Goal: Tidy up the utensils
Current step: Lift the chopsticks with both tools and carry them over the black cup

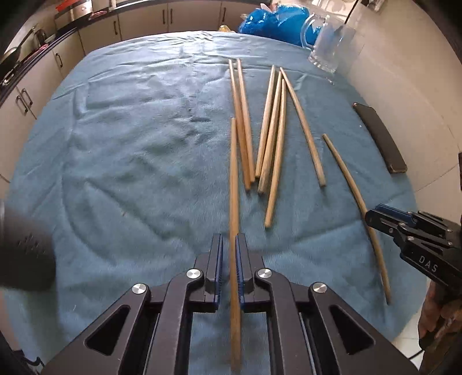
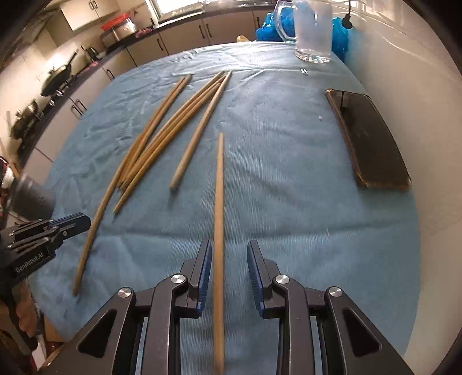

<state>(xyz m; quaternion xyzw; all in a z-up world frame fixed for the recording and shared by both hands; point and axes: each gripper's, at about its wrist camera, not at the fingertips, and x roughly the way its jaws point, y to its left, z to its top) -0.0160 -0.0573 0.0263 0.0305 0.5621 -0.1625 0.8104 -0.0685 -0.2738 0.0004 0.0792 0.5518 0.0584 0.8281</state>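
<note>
Each claw has one chopstick between its jaws, long axis running near to far. Left claw (image 1: pixel 229 248) is nearly together around its stick (image 1: pixel 234 184), though contact is unclear; right claw (image 2: pixel 229 253) stands apart, its stick (image 2: pixel 219 202) loose. The pile (image 1: pixel 268 127) lies far, between them.

The counter (image 2: pixel 288 178) is covered by a wrinkled blue cloth (image 1: pixel 121 150). Wooden chopsticks (image 1: pixel 271 127) lie loose on the cloth, most bunched together past the middle, pointing toward the far edge. A dark phone (image 2: pixel 372 144) lies flat along the right edge. A clear glass mug (image 2: pixel 313 31) stands at the far right corner, beside a blue bag (image 1: pixel 274 23).
</note>
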